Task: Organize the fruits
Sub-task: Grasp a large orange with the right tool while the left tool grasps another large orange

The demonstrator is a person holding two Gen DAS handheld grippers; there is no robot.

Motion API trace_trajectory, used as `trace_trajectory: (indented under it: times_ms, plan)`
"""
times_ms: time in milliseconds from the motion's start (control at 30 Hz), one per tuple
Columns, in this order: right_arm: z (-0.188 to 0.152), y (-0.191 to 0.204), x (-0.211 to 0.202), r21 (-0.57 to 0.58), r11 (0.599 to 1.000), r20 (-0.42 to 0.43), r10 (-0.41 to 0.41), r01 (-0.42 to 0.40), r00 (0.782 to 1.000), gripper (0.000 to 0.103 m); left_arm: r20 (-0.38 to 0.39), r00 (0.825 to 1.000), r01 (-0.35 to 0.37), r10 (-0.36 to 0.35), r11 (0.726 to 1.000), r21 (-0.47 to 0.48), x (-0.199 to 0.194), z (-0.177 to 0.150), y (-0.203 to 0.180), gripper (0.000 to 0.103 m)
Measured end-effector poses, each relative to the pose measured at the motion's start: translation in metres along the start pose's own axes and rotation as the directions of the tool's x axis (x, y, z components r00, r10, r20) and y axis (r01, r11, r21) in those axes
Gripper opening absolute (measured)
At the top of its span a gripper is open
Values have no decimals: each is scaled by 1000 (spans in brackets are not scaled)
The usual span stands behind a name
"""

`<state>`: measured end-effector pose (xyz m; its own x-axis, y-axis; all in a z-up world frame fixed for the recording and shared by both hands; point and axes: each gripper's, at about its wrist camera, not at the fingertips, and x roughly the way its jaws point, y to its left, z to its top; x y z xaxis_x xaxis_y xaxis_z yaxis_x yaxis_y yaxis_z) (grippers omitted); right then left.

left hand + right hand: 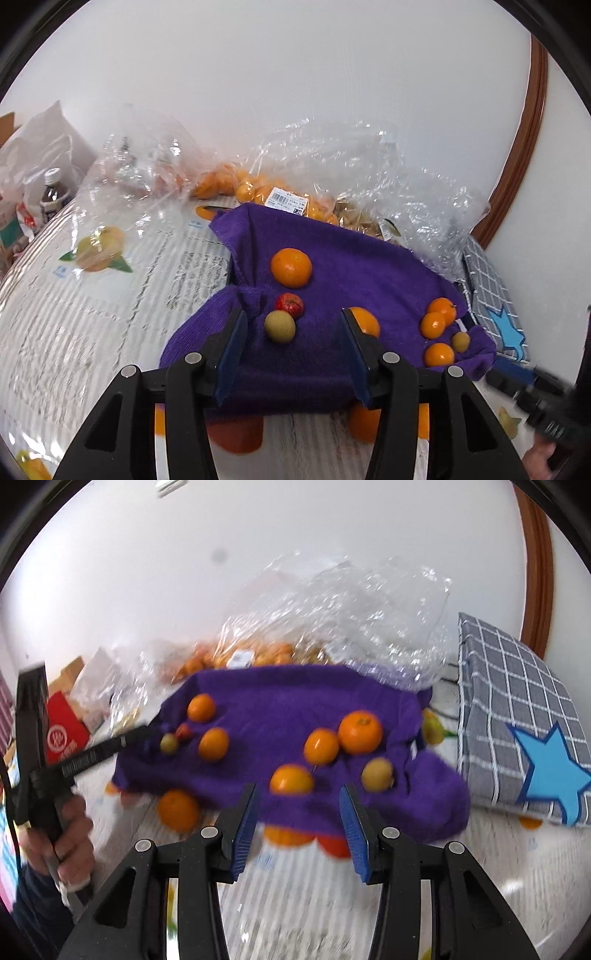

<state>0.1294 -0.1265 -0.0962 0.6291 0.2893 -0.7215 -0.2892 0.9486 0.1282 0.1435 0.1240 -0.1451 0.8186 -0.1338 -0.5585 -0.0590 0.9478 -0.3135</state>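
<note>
Fruits lie scattered on the purple towel (351, 258): big orange (291, 267) mid-towel, another orange (364, 320) half hidden behind the left gripper (293, 325), fingers apart, empty. Right gripper (298, 800) also spread, empty; its view blurred. Bagged oranges (255, 188) behind towel, indistinct.

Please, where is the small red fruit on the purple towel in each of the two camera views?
Left wrist view: the small red fruit lies left of centre, just above the yellow-green fruit, between the open fingers.
Right wrist view: it lies far left on the towel, small and blurred, beside the same fruit.
Shared landmark: the purple towel.
</note>
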Motion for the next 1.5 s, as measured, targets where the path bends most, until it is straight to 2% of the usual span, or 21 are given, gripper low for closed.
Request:
trace_trajectory:
  times_ms: [233, 433, 533, 733, 867, 900, 1100, 1333, 1500]
  plan:
    - [-28, 26, 9, -26, 998, -58, 57, -59, 997, 45, -21, 1000, -17, 17, 1000, 0, -24, -27, 4, 49]
    - [-27, 44, 20, -62, 994, -87, 81, -86, 993, 45, -14, 1000, -22, 22, 1000, -6, -39, -36, 6, 49]
    - [-25, 46, 31, -62, 996, -114, 64, -71, 991, 44, -20, 1000, -18, 17, 1000, -23, -37, -36, 10, 49]
    - [-24, 47, 42, -59, 994, -147, 82, -92, 986, 44, -26, 1000, -11, 10, 999, -42, -36, -35, 13, 49]
    - [-27, 49, 49, -65, 993, -172, 86, -98, 981, 33, -32, 999, -13, 11, 999, -42, -35, -35, 14, 49]
    - [-26, 49, 49, -66, 993, -171, 85, -97, 982, 33, -32, 999, -10, 9, 999, -42, -36, -35, 13, 49]
    - [-25, 35, 30, -35, 996, -109, 78, -82, 991, 33, -40, 999, -2, 1, 1000, -23, -34, -37, 9, 49]
    - [-32, 1, 10, -43, 999, -80, -16, 13, 997, 33, -55, 998, 17, -16, 1000, 21, -32, -40, -2, 49]
    - [-41, -17, 2, -53, 996, -79, -68, 64, 995, 33, -100, 993, 77, -69, 994, 79, -25, -44, -19, 49]
